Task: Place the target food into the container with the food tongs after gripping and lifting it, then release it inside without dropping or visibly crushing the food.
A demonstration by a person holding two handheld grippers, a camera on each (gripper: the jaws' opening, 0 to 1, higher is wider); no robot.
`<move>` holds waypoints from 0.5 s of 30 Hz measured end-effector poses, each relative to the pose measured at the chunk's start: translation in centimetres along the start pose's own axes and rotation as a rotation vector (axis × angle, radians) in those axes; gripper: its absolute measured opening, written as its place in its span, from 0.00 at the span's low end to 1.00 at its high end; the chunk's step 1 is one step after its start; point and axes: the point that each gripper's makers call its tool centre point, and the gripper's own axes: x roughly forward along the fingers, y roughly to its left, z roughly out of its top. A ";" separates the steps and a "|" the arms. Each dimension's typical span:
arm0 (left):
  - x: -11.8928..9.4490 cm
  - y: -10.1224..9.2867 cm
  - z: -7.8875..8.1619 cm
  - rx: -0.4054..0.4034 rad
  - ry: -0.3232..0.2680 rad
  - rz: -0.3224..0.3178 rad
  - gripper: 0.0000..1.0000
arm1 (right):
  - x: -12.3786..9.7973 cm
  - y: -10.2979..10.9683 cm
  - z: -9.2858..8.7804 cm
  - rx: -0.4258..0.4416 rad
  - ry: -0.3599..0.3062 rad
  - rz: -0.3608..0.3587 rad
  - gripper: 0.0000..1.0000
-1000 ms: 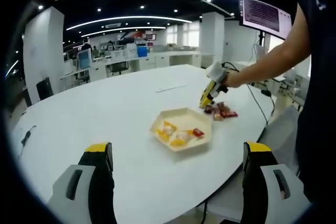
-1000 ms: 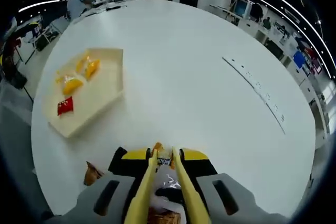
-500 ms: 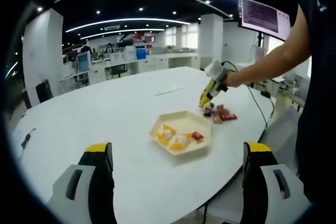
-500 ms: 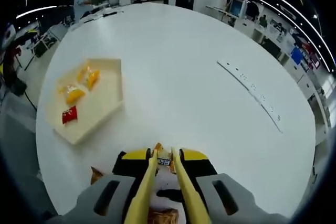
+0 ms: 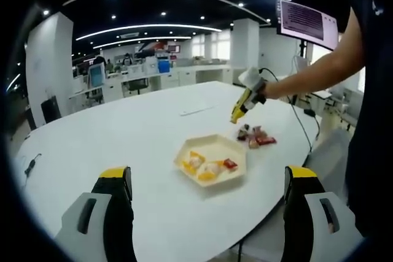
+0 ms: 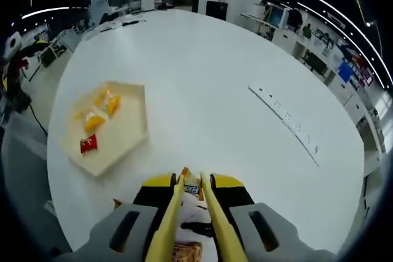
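Observation:
A cream hexagonal tray point(image 5: 216, 145) on the white table holds yellow packets point(image 5: 195, 161) and a red one point(image 5: 230, 164). Beside it lies a pile of wrapped snacks point(image 5: 255, 136). Above the pile a person's hand holds my right gripper point(image 5: 244, 104). In the right gripper view my right gripper point(image 6: 192, 182) is shut on yellow food tongs point(image 6: 166, 225). The tongs' tips pinch a small snack packet point(image 6: 193, 186) in the air. The tray point(image 6: 128, 142) lies ahead to the left. My left gripper point(image 5: 207, 179) stands open and holds nothing, short of the tray.
A white strip point(image 6: 284, 124) lies across the table farther out. A monitor point(image 5: 307, 19) and a cable point(image 5: 301, 121) stand behind the person's arm point(image 5: 319, 69). The table edge point(image 5: 270, 210) curves close to the pile. Office desks fill the background.
My right gripper has lifted the tongs and the pinched packet up off the snack pile, so the table looks farther away. The left gripper has stayed open and still.

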 end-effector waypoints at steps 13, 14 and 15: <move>0.1 0.2 0.6 0.001 -0.021 0.000 0.99 | -1.2 0.6 2.3 -0.024 -0.022 0.004 0.21; 0.1 0.1 0.6 0.000 -0.022 -0.001 0.99 | -1.3 0.6 2.4 -0.027 -0.023 0.003 0.21; 0.1 0.1 0.6 -0.001 -0.022 0.000 0.99 | -1.5 0.7 2.7 -0.031 -0.026 0.003 0.21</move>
